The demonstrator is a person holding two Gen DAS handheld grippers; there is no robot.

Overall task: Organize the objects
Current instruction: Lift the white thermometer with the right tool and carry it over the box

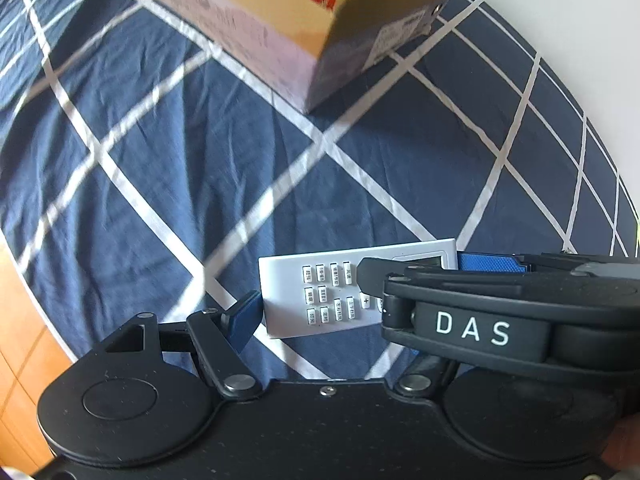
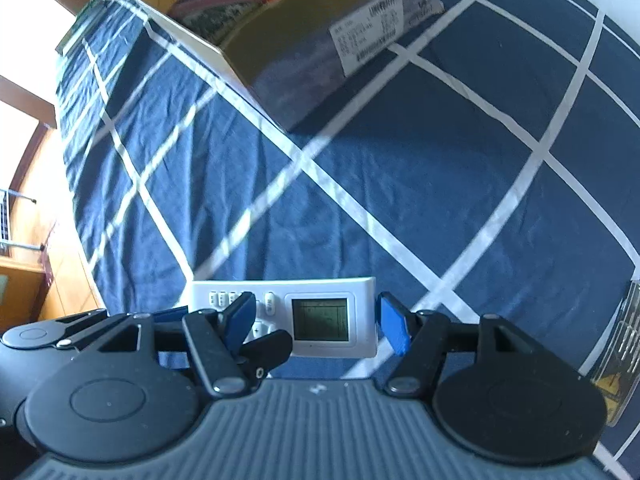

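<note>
A white remote point(image 1: 320, 300) with small buttons and a grey screen point(image 2: 322, 320) hangs just above the blue checked bedcover, held end to end by both grippers. My left gripper point(image 1: 326, 304) presses its left blue pad point(image 1: 244, 316) against the button end. Its other finger is hidden behind the right gripper's black body marked DAS. My right gripper point(image 2: 316, 320) has its right blue pad point(image 2: 394, 328) against the screen end, and its left finger point(image 2: 240, 316) lies across the remote's face. An open cardboard box point(image 1: 320, 28) with items inside stands farther up the bed.
The navy bedcover point(image 1: 160, 160) with white grid lines fills both views. Wooden floor point(image 1: 20, 340) lies beyond the bed's left edge. A clear plastic item point(image 2: 624, 344) sits at the right edge, and flat books point(image 2: 80, 28) lie at the bed's far end.
</note>
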